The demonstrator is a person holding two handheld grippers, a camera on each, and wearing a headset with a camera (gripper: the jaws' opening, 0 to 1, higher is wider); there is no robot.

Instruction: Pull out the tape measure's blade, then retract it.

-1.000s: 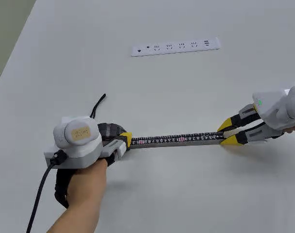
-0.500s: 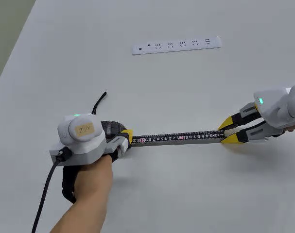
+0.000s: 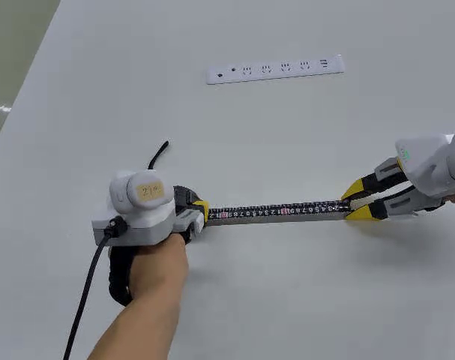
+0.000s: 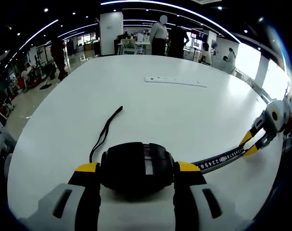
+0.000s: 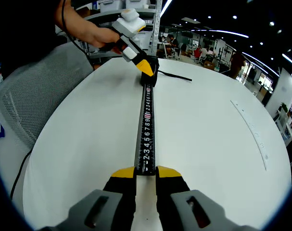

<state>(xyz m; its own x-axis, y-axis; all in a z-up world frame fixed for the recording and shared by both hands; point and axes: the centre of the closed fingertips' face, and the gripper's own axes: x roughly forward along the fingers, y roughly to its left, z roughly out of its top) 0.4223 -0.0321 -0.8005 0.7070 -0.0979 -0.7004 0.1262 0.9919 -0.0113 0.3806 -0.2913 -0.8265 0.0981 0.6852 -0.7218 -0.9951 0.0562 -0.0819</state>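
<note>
Since a second ago the left gripper (image 4: 137, 169) and the hand (image 3: 156, 270) holding it have shifted a little to the right across the counter (image 3: 287, 135). That is more than the small shift of the power strip (image 3: 276, 69), which shows how far the camera moved. The right gripper (image 3: 356, 202) has barely moved, and the drawn-out length of blade (image 3: 279, 211) looks about the same. The left gripper is clamped on the black case (image 3: 184, 199) of the tape measure, one yellow-tipped jaw on each side. The case sits right between its tips and rests on the counter. A thin black strap (image 3: 160, 154) trails from the case, beyond the left gripper on the far side. From the case's mouth the blade runs flat along the counter, numbers up, straight from one gripper to the other. The right gripper's jaws stand narrow, pinching the free end of the blade between their yellow tips. In the right gripper view the blade stretches directly ahead of them to the case. The power strip lies well beyond both grippers, apart from everything else.
</note>
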